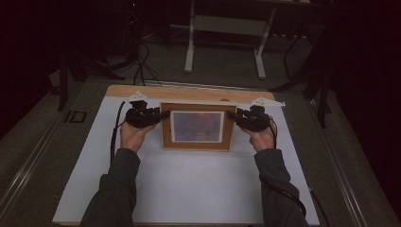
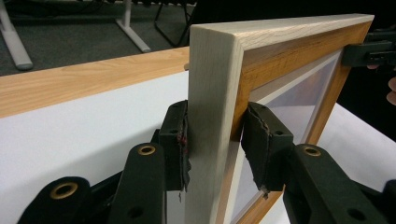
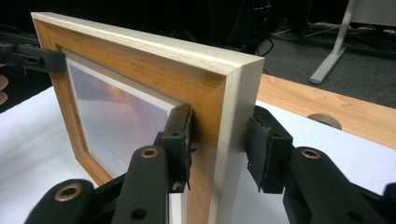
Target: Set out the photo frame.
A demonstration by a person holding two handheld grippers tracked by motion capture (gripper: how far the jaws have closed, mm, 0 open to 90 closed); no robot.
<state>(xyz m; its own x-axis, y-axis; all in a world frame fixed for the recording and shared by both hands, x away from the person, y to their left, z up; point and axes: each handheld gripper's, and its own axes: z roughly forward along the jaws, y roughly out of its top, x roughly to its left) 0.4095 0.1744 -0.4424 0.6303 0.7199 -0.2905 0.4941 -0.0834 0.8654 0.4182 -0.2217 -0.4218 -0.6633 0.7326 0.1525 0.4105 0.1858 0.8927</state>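
A picture frame with a wooden front and pale sides stands upright on the white table top, its picture facing me. My left gripper straddles its left side. In the left gripper view the frame's pale edge sits between the jaws; one pad lies against the back and the other pad stands just off the front. My right gripper straddles the right side. There the front pad rests on the wood, and a thin gap shows before the rear pad.
A bare wooden strip runs along the table's far edge, with a small round disc on it. Beyond it lie a grey floor, cables and the white legs of a desk. Both forearms reach in from the near edge.
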